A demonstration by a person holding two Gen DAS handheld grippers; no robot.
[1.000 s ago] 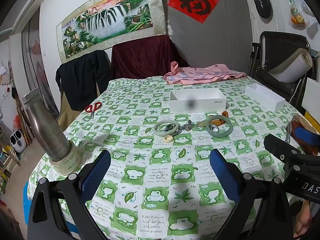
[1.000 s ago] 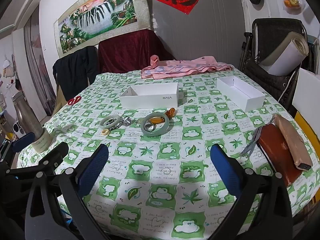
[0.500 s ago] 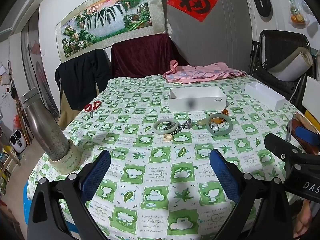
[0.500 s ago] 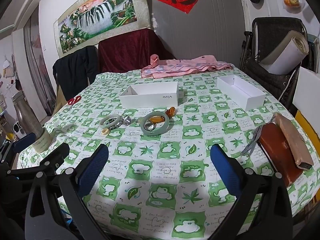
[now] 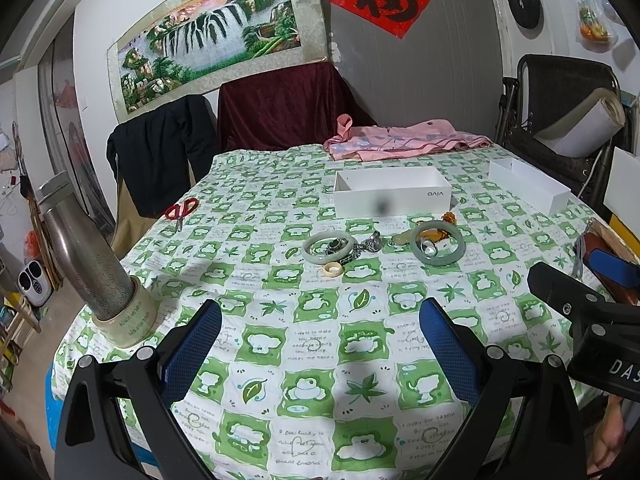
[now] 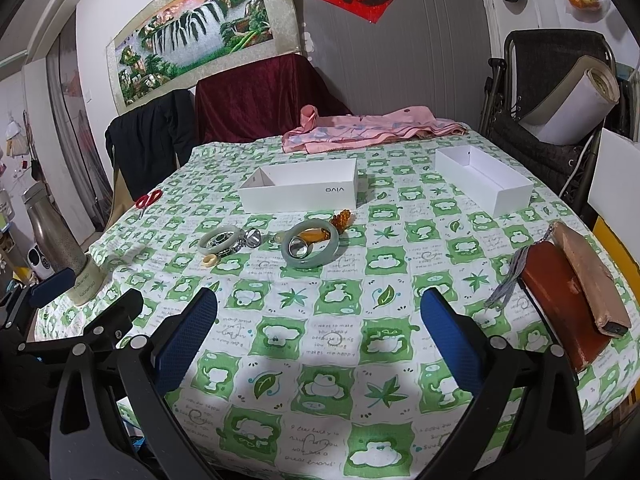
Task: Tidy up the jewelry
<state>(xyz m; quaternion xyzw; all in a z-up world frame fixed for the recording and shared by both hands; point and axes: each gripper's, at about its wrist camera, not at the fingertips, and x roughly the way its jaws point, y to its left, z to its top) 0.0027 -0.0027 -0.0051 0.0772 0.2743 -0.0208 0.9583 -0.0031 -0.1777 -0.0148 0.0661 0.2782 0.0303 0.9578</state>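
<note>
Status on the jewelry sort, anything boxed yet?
Nothing looks done: what shows of the white vivo box and the second white box looks empty. In hand: nothing; left gripper and right gripper are open above the tablecloth. Left: pale green bangle, darker green bangle, small cream ring, amber beads.

Two pale green bangles [image 6: 221, 240] [image 6: 309, 247] lie flat on the tablecloth, near each other, with silver rings [image 6: 252, 237] between them. A small cream ring [image 6: 210, 260] sits just before the left bangle. Amber beads [image 6: 343, 218] touch the right bangle. Behind stands an open white box [image 6: 298, 191].
</note>
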